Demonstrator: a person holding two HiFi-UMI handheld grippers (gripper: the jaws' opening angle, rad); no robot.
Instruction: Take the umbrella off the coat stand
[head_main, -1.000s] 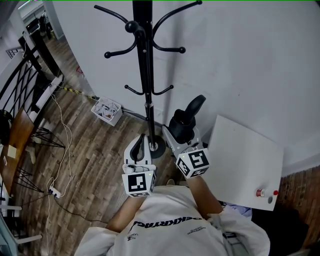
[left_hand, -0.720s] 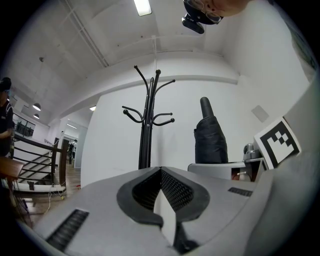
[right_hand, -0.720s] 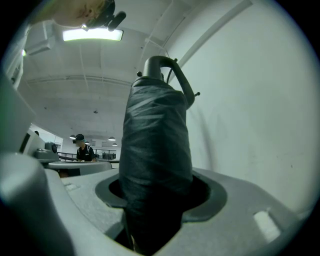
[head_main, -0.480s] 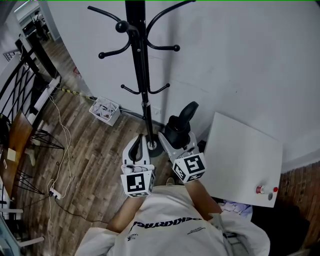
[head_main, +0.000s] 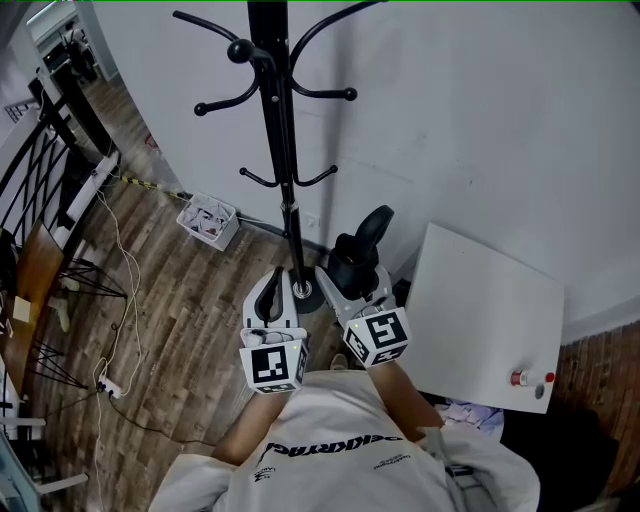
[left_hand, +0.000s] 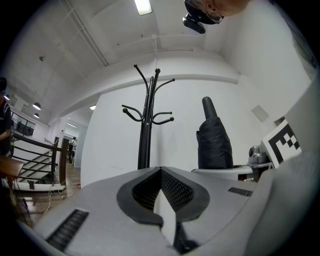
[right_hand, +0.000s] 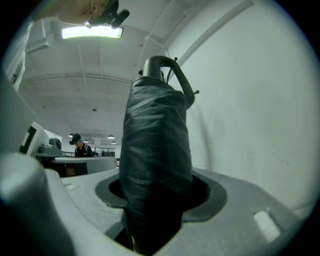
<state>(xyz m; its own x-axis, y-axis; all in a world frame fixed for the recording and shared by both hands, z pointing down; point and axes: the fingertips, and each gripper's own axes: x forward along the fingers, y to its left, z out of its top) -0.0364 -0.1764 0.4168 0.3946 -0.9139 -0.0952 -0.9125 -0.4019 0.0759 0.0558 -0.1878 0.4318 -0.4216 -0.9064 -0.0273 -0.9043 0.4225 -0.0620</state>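
Legible text: 0 items confirmed.

1. Person's white shirt (head_main: 340, 470): 1 line of dark block lettering (head_main: 328, 447) runs across the back and appears upside down in the head view. Its letters cannot be read with certainty. 2 smaller prints sit beside it, both too small to read.
2. Left marker cube (head_main: 275, 366) and right marker cube (head_main: 378, 337): each carries black-and-white square patterns, with no letters or numerals.
3. Small box on the floor (head_main: 210, 220): printed graphics on its top face, and any wording there is too small to make out.
4. Left and right gripper views: no readable markings.
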